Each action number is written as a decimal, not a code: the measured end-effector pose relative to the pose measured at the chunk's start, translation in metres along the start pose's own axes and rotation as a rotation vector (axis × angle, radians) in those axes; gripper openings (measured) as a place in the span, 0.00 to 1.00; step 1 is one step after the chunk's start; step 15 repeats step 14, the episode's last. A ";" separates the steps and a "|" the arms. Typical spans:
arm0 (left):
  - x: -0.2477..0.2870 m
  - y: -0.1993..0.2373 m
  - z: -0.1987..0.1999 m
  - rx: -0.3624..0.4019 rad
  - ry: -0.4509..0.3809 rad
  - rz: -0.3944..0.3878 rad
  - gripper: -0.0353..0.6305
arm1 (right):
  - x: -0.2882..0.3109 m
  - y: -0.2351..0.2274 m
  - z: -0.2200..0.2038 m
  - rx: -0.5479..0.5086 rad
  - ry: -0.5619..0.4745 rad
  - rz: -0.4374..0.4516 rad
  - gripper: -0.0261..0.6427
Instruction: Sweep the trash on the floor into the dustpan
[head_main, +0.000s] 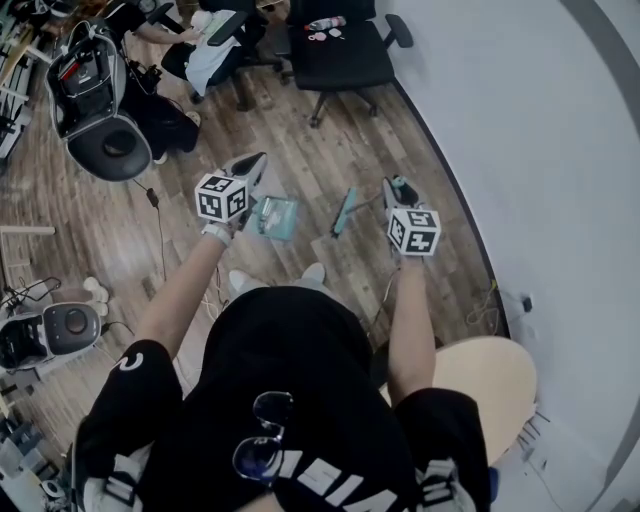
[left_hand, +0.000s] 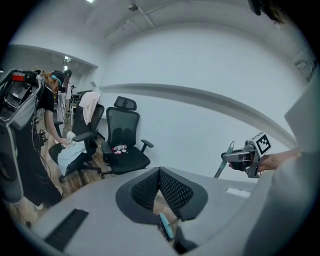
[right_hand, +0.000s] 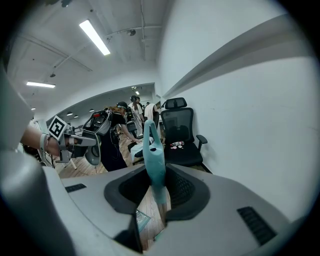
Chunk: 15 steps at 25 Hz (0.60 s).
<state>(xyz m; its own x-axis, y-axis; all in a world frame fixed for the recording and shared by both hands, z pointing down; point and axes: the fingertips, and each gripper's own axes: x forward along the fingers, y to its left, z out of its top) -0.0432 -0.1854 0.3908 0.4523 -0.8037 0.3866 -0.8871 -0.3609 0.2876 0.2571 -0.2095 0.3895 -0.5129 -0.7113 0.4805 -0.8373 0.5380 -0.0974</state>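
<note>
Broom (right_hand: 153, 155), teal, slim looped handle

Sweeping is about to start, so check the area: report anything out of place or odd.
Small pink and white items lie loose on the seat of the empty black office chair by the wall, an odd place for them. Nothing else stands out; no trash shows on the floor near the dustpan and brush.

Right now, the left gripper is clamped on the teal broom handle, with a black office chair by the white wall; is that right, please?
Not quite: the right gripper holds the teal broom handle, as the right gripper view shows. The black office chair is by the white wall.
</note>
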 end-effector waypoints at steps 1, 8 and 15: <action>0.000 0.001 -0.001 -0.001 0.000 0.002 0.05 | 0.001 0.000 0.000 0.000 0.001 0.001 0.17; -0.005 0.002 -0.004 -0.010 -0.004 0.014 0.05 | 0.003 0.002 0.001 -0.003 0.003 0.015 0.17; -0.010 0.003 -0.002 -0.001 -0.008 0.014 0.05 | 0.002 0.007 -0.002 0.000 -0.002 0.016 0.17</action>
